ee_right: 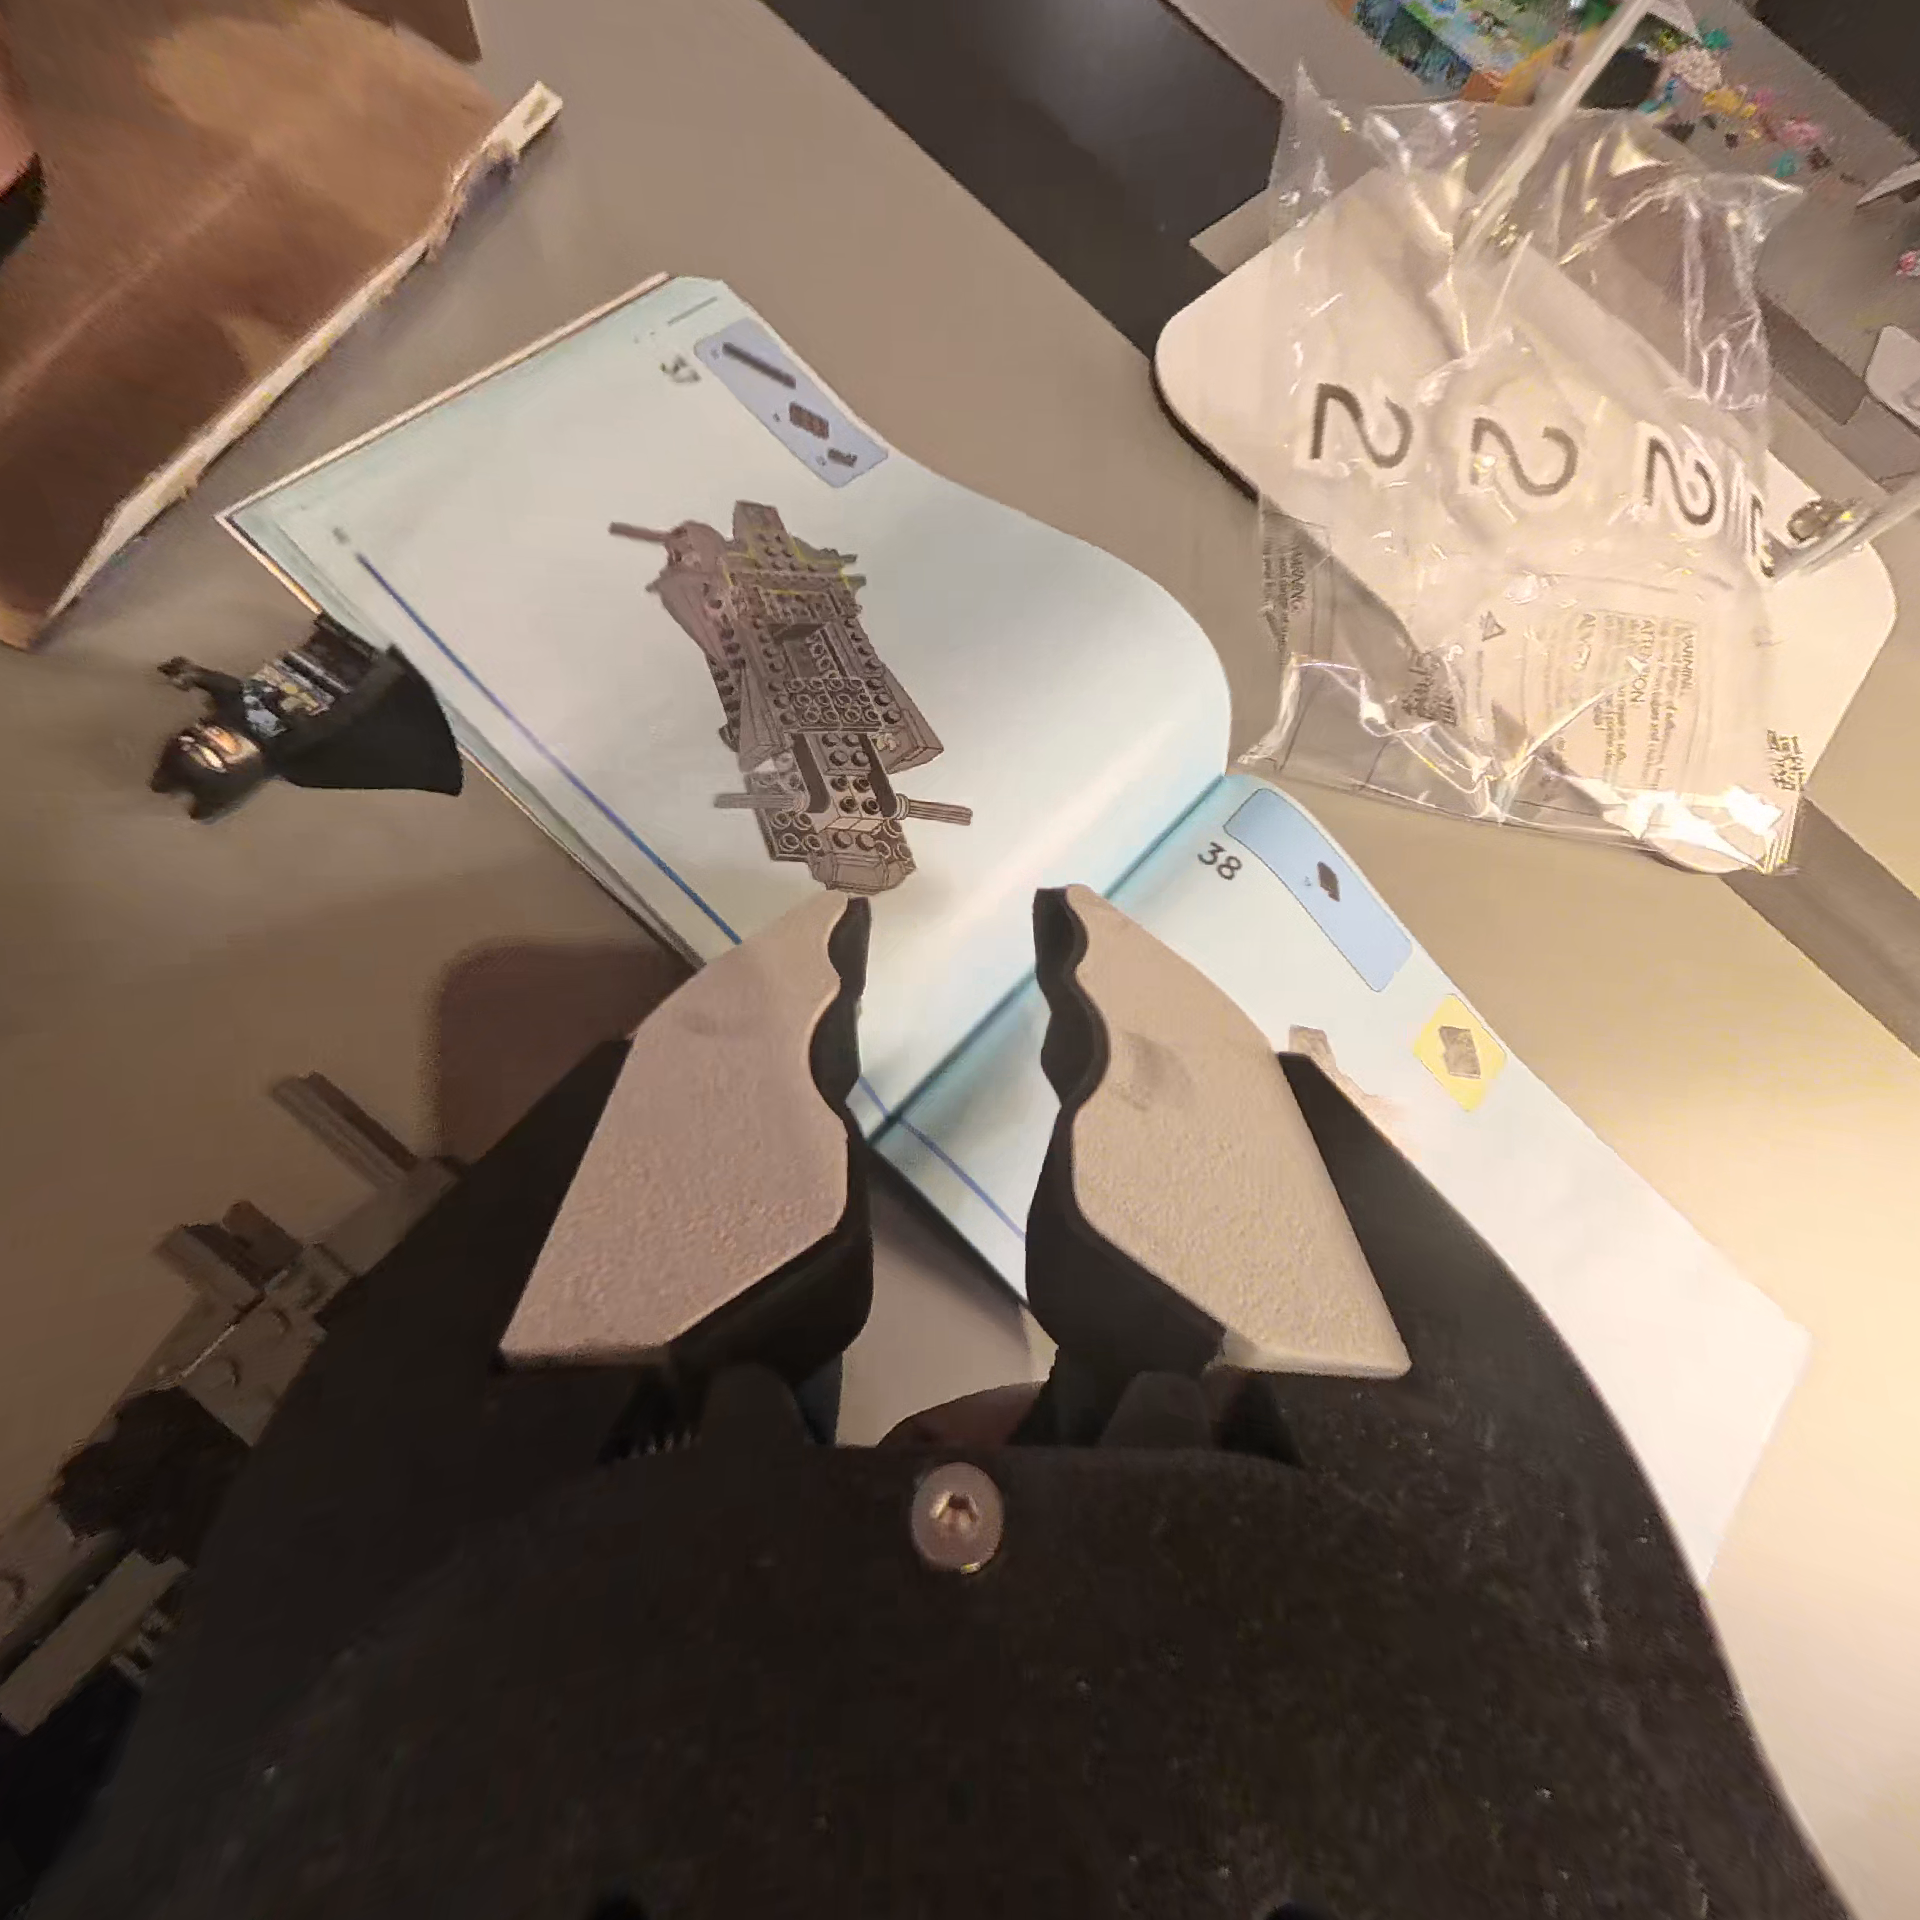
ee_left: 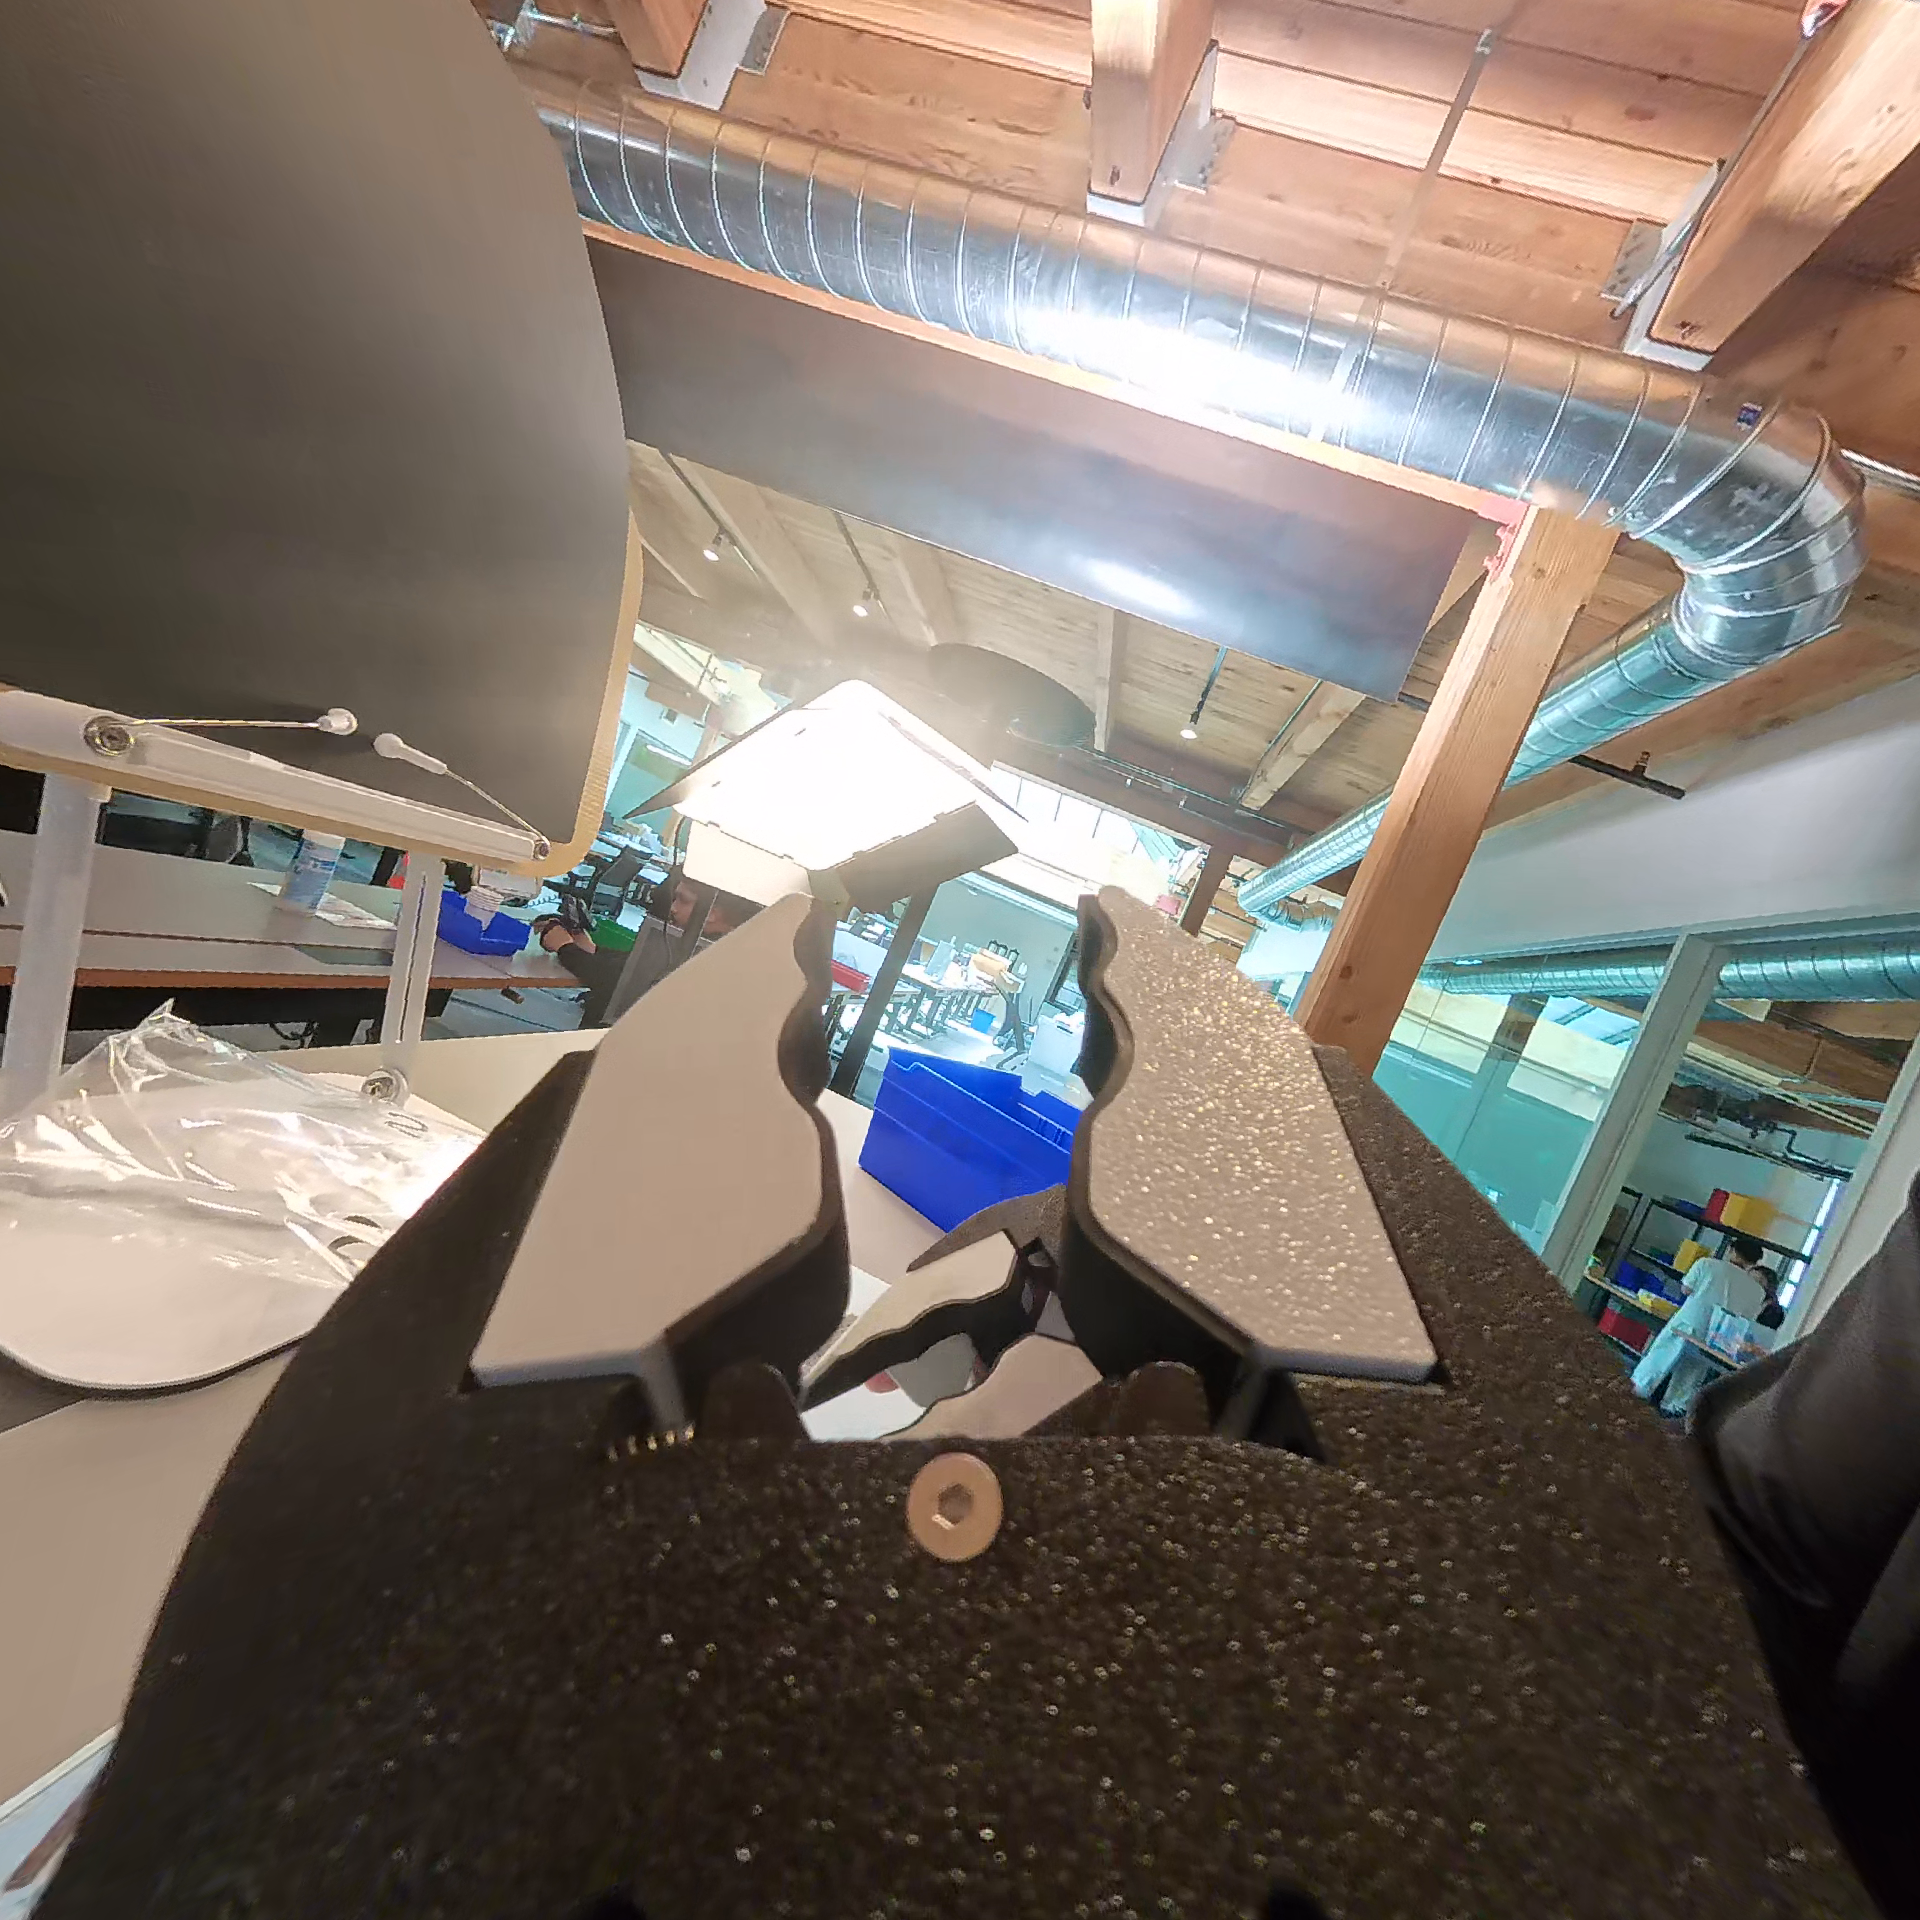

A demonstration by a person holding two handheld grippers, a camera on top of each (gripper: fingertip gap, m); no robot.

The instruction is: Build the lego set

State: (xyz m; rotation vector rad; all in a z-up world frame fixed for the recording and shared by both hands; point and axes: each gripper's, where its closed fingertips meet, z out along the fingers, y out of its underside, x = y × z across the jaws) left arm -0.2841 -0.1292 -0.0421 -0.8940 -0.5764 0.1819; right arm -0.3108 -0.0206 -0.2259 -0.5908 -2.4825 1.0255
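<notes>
While the left wrist view tips up toward timber beams, a silver duct [ee_left: 1195, 301] and a lit panel lamp [ee_left: 831, 774], the right wrist view looks straight down on the tabletop, so each shows what the other lacks. Only the upward view takes in the room beyond: a blue bin [ee_left: 961, 1127] on the white table [ee_left: 125, 1475] just past the fingertips, a dark board on a white stand [ee_left: 291, 395] at upper left, and people far off. In it the left gripper [ee_left: 940, 914] is raised in the air with its jaws parted and nothing between them. The right gripper [ee_right: 948, 906] shows there too, low in the gap behind the left one's fingers. Only the downward view shows the open instruction booklet [ee_right: 727, 582], lying flat on the grey table [ee_right: 260, 935] with its long axis running from upper left to lower right, the spine crossing it near the fingertips; the printed model on the left page lies lengthways along that same diagonal. The right gripper hovers over the fold, jaws apart and bare. A dark toy figure [ee_right: 281, 717] lies just beside the booklet's left edge, a brown paper bag [ee_right: 208, 270] at upper left. Both views catch the crumpled clear plastic bags [ee_right: 1538, 499] on a white tray [ee_right: 1205, 353].
</notes>
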